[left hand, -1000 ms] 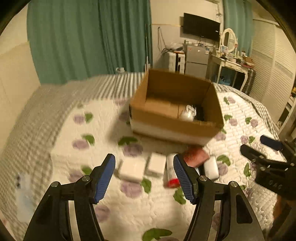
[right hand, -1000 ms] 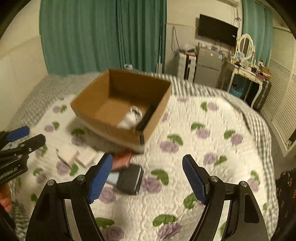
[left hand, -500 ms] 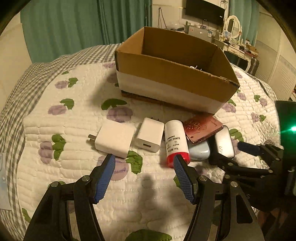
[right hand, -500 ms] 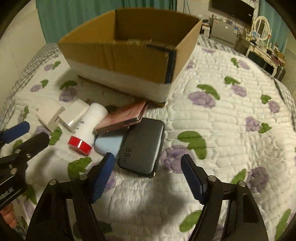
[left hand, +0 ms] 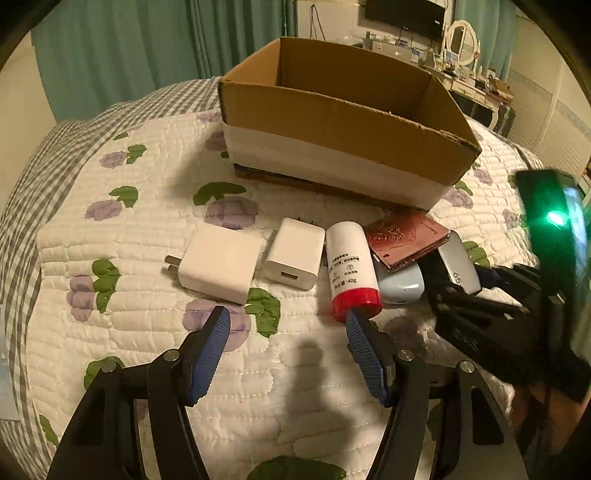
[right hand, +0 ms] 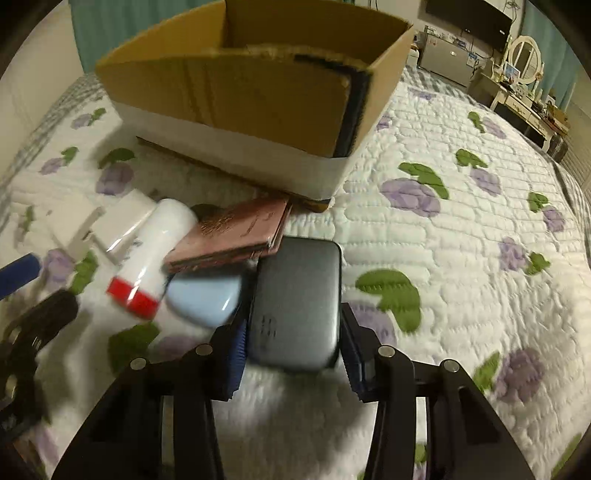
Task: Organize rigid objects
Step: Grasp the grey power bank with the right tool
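Observation:
A row of objects lies on the quilted bed in front of an open cardboard box [left hand: 343, 122]: two white chargers [left hand: 219, 264] [left hand: 295, 253], a white tube with a red cap [left hand: 352, 271], a pink booklet [left hand: 406, 236], a light blue case [left hand: 400, 282] and a grey power bank [right hand: 295, 302]. My right gripper [right hand: 291, 350] has its jaws around the near end of the power bank, with both pads at its sides. My left gripper [left hand: 288, 332] is open and empty, just short of the chargers and tube.
The box [right hand: 258, 85] stands close behind the objects. Green curtains [left hand: 147, 51] hang behind the bed. A dresser with a mirror [left hand: 461, 48] and a wall TV [left hand: 404, 14] are at the far right. The quilt [right hand: 461, 240] stretches right of the power bank.
Both grippers have come down and forward toward the row of objects. My right gripper's jaws have narrowed from wide open to fit around the grey power bank.

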Action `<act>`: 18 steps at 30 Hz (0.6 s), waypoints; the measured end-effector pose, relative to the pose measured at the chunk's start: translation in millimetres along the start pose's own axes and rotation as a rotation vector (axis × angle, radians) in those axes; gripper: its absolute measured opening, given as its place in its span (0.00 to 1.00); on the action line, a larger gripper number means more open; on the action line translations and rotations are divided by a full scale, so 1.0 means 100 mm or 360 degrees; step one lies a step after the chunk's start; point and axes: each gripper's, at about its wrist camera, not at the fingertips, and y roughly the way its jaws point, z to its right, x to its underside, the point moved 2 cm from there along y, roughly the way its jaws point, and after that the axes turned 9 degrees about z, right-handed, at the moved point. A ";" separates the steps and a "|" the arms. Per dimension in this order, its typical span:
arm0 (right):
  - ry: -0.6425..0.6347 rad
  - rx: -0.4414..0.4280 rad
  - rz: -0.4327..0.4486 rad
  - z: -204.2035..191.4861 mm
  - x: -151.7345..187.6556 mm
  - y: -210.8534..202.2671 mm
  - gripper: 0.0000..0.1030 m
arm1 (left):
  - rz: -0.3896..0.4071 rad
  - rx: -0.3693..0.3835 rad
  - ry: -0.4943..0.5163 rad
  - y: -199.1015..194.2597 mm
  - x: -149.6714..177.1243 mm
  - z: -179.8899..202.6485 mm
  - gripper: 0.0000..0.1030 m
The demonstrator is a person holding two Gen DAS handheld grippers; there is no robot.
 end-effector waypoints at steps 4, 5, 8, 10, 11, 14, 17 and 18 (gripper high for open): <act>0.0083 -0.0049 -0.0009 0.07 -0.02 0.07 0.41 | -0.0003 0.0000 0.0030 0.02 -0.02 0.05 0.66; 0.0080 -0.0052 0.0001 0.07 -0.03 0.04 0.41 | -0.0007 0.0000 0.0041 0.03 -0.03 0.07 0.66; 0.0085 -0.0024 0.0069 0.14 -0.04 -0.15 0.41 | 0.0001 0.0032 0.0086 0.06 -0.08 0.17 0.66; 0.0119 -0.0007 0.0145 0.25 -0.08 -0.31 0.41 | 0.0016 0.0059 0.0106 0.09 -0.11 0.25 0.66; 0.0144 -0.0005 0.0180 0.31 -0.10 -0.37 0.41 | 0.0019 0.0059 0.0113 0.12 -0.13 0.28 0.66; 0.0201 -0.0011 0.0218 0.43 -0.14 -0.43 0.41 | 0.0007 0.0074 0.0140 0.22 -0.16 0.38 0.63; 0.0222 -0.0049 0.0191 0.46 -0.14 -0.39 0.41 | -0.0056 0.0118 0.0201 0.34 -0.14 0.48 0.32; 0.0220 -0.0062 0.0182 0.45 -0.13 -0.37 0.41 | -0.0089 0.0098 0.0221 0.40 -0.13 0.50 0.33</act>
